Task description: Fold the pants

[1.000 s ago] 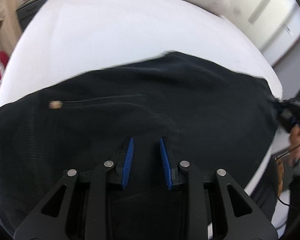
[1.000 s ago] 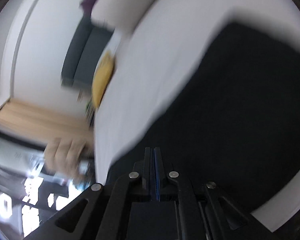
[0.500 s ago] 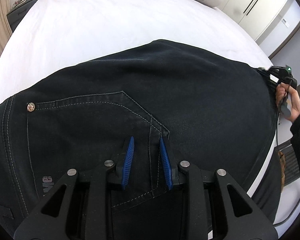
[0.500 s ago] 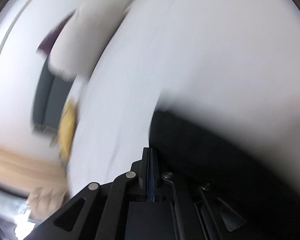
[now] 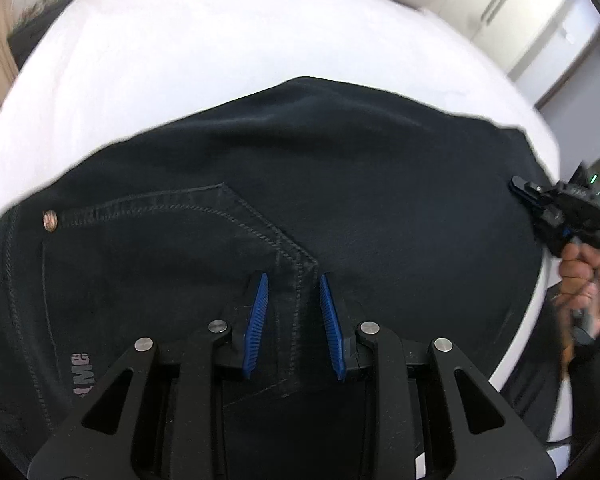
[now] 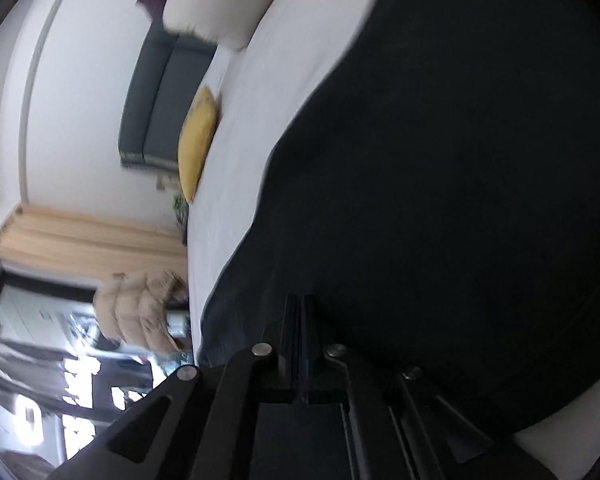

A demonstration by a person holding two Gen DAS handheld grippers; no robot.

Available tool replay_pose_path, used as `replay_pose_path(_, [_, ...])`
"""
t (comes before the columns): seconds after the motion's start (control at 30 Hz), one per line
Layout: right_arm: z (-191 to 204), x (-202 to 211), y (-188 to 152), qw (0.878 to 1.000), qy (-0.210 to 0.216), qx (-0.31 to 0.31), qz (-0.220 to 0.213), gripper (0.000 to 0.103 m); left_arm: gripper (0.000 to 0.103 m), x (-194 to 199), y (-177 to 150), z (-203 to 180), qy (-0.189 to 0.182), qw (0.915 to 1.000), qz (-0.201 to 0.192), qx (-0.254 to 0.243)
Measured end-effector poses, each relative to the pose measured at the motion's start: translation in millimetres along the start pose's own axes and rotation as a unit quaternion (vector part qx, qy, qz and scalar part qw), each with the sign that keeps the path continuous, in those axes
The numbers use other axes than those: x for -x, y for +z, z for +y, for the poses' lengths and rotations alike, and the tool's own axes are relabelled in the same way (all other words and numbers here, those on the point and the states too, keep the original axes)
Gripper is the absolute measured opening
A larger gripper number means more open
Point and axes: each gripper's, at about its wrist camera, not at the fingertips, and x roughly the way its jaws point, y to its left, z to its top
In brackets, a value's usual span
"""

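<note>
A white bed (image 5: pixel 204 52) is seen, with a yellow cushion (image 6: pixel 198 142) and pale pillow (image 6: pixel 224 4) at its far end. Black pants (image 5: pixel 340 184) are spread across it. The left gripper (image 5: pixel 292 300) is parted, its jaws astride a pocket seam (image 5: pixel 296 272); the right gripper (image 6: pixel 300 312) is clenched at the pants' edge.

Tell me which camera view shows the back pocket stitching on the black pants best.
The left wrist view. There the pocket stitching runs sharp and well lit across the black pants, ending in a copper rivet. The right wrist view shows only a dark, blurred expanse of the pants, with no stitching or pocket to be made out.
</note>
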Motion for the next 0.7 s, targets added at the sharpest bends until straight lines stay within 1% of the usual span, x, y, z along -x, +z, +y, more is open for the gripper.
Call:
replay_pose_path(0.03, [-5,6,14,1.000,-0.002,-0.011,-0.019,0.000,0.026,2,-1,10,-0.016,0.9997,-0.002,0.018])
replay_pose_path(0.1, [-19,36,50,0.996,-0.030,-0.021,-0.076,0.000,0.026,6,-4,29,-0.036,0.9983,-0.006,0.045])
replay_pose_path(0.2, [-55,87,93,0.986,-0.043,-0.065,-0.148,0.000,0.026,16,-14,59,-0.064,0.9936,-0.025,0.090])
replay_pose_path(0.27, [-63,116,118,0.979,-0.075,-0.066,-0.179,0.000,0.026,26,-24,77,-0.067,0.9901,-0.041,0.116])
replay_pose_path(0.3, [-56,128,127,0.974,-0.106,-0.054,-0.191,0.000,0.026,33,-30,91,-0.059,0.9883,-0.052,0.131])
replay_pose_path(0.33, [-47,136,131,0.970,-0.134,-0.042,-0.198,0.015,0.026,40,-35,97,-0.050,0.9873,-0.059,0.139])
replay_pose_path(0.37, [-35,145,135,0.964,-0.168,-0.030,-0.205,0.023,0.026,51,-41,107,-0.042,0.9853,-0.069,0.150])
replay_pose_path(0.4, [-22,153,131,0.962,-0.174,-0.020,-0.211,0.042,0.026,57,-44,111,-0.041,0.9842,-0.076,0.154])
replay_pose_path(0.43, [-9,165,125,0.963,-0.160,-0.006,-0.217,0.059,0.026,66,-45,113,-0.027,0.9837,-0.085,0.156])
replay_pose_path(0.47, [3,170,109,0.963,-0.151,0.007,-0.222,0.065,0.026,72,-44,111,-0.003,0.9838,-0.092,0.154])
replay_pose_path(0.5, [13,175,97,0.962,-0.149,0.020,-0.227,0.071,0.026,78,-41,107,0.009,0.9837,-0.101,0.149])
replay_pose_path(0.53, [19,176,85,0.961,-0.149,0.028,-0.231,0.071,0.026,87,-27,108,-0.002,0.9830,-0.112,0.145])
replay_pose_path(0.57, [22,178,70,0.962,-0.140,0.030,-0.232,0.071,0.026,90,-23,102,-0.017,0.9819,-0.122,0.143])
replay_pose_path(0.6, [31,155,54,0.964,-0.132,0.020,-0.230,0.071,0.026,90,-15,91,-0.040,0.9812,-0.131,0.136])
replay_pose_path(0.63, [18,165,46,0.966,-0.123,0.000,-0.230,0.071,0.026,87,-10,81,-0.052,0.9821,-0.130,0.127])
replay_pose_path(0.7, [0,158,28,0.967,-0.097,-0.041,-0.232,0.071,0.026,72,2,56,-0.071,0.9853,-0.116,0.104])
